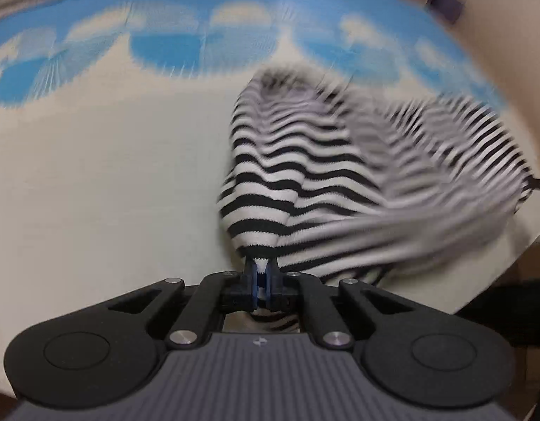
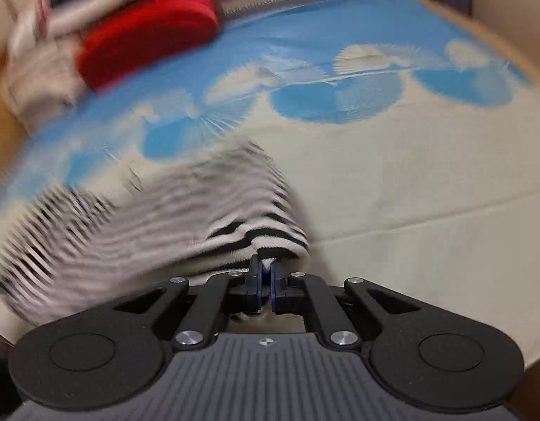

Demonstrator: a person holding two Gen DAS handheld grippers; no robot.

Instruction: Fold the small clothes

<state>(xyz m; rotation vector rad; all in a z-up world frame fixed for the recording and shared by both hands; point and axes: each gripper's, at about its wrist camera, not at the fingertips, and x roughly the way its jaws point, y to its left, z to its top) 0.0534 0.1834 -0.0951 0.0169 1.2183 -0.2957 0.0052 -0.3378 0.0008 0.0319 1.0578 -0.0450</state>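
Striped cloth of the shirt (image 1: 305,175) is clamped by the left gripper (image 1: 261,273) and right gripper (image 2: 266,273), and should be kept taut and laid squarely mid-tabletop (image 2: 428,193).

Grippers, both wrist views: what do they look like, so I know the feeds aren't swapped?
They look alike. The left gripper and right gripper each have black linkage arms with silver pivot screws, two round black housings, and a grey ribbed body bearing a small white emblem. The fingers are black with blue pads. No cables or sleeves show.
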